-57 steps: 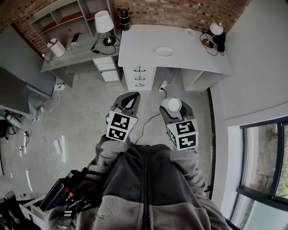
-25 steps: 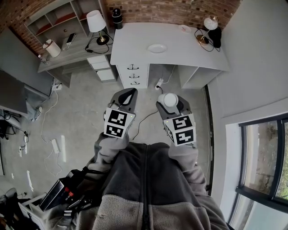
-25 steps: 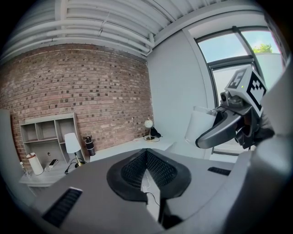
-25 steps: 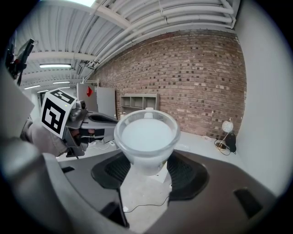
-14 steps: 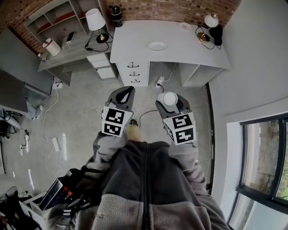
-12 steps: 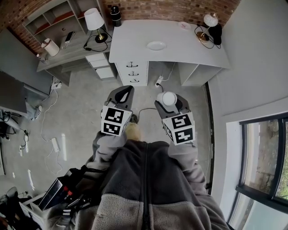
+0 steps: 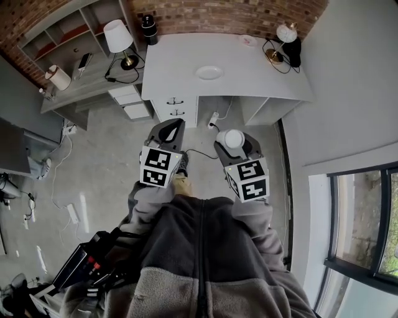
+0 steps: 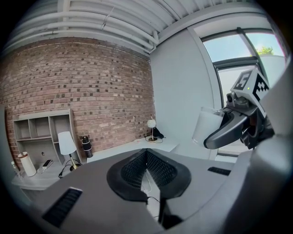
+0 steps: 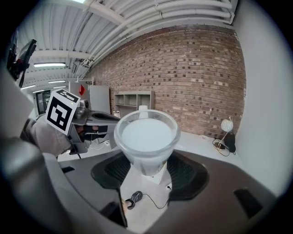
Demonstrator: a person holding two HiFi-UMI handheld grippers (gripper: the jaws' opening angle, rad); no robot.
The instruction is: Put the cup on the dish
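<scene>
Right gripper (image 7: 235, 143) is pinching the cup (image 7: 234, 137) upright btw its jaws, up in the air over the concrete floor (image 7: 99, 168). Left gripper (image 7: 175, 127) is pressed together w/ nothing in it. Dish (image 7: 209, 72) sits on the white desk (image 7: 267, 77) at approx 12 o'clock from the cup, well apart. Brick wall (image 7: 236, 15) is behind it.

Head view: high above the person, facing steeply down past left gripper (image 7: 176, 123) and right gripper (image 7: 234, 139) to a distant white desk (image 7: 249, 68) and brick wall (image 7: 217, 15). Left gripper view: low along its closed jaws, facing that desk and wall, with right gripper (image 8: 209, 133) and cup (image 8: 204, 124) close at right edge. Right gripper view: tight behind the gripped cup (image 9: 146, 137), same desk and wall beyond, left gripper (image 9: 103, 118) at left.
</scene>
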